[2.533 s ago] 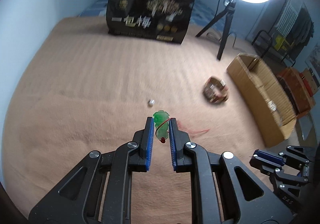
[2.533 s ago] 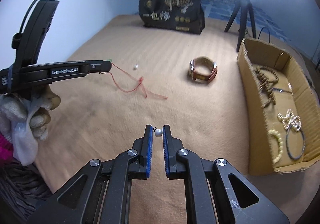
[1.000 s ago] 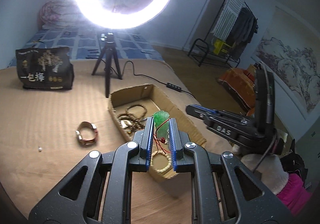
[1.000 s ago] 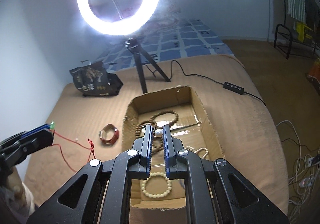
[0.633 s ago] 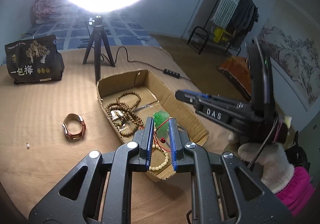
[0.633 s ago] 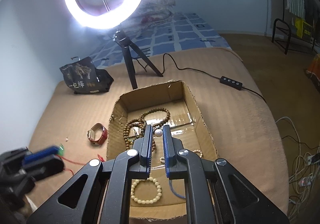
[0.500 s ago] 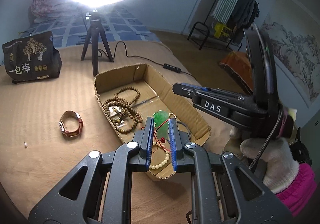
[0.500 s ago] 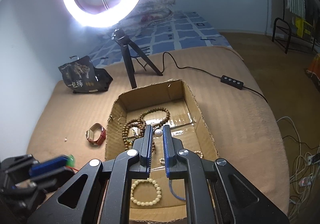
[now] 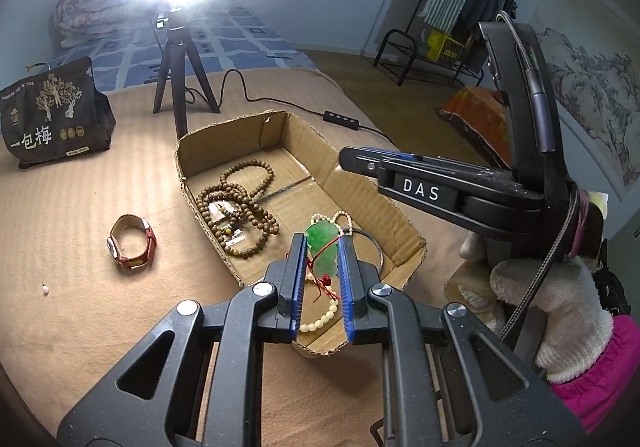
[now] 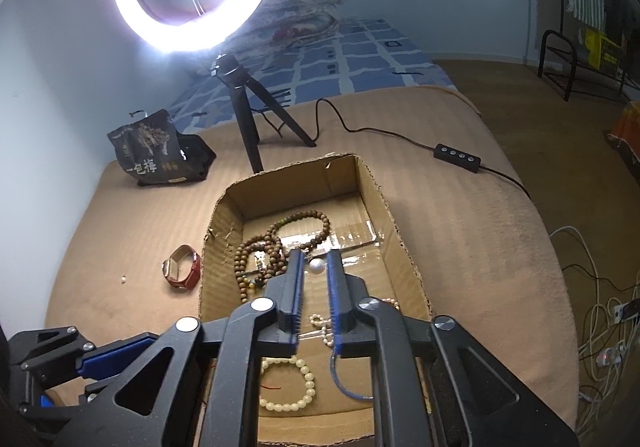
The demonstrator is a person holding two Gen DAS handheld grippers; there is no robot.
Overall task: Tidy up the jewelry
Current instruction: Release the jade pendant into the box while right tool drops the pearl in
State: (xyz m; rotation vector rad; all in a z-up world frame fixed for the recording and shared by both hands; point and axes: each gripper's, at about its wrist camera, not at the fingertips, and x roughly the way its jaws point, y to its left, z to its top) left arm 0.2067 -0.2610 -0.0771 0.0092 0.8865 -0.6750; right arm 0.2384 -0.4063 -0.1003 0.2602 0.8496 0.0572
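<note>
My left gripper (image 9: 323, 243) is shut on a green jade pendant (image 9: 322, 247) with a red cord, held above the near end of the cardboard box (image 9: 236, 131). My right gripper (image 10: 314, 261) is shut on a white pearl (image 10: 316, 266), held over the middle of the same box (image 10: 384, 203). The box holds brown bead strands (image 10: 276, 247), a cream bead bracelet (image 10: 304, 387) and a thin bangle. A red-strap watch (image 9: 132, 243) and a small loose pearl (image 9: 46, 289) lie on the tan blanket left of the box.
A ring light on a black tripod (image 10: 244, 123) stands behind the box, its cable and controller (image 10: 456, 157) running right. A black printed bag (image 9: 52, 119) sits at the back left. The blanket's right edge drops to the floor with cables (image 10: 600, 327).
Both grippers have drifted forward and lower over the box, still holding the pendant and the pearl. The left gripper has come closer to the box's near end.
</note>
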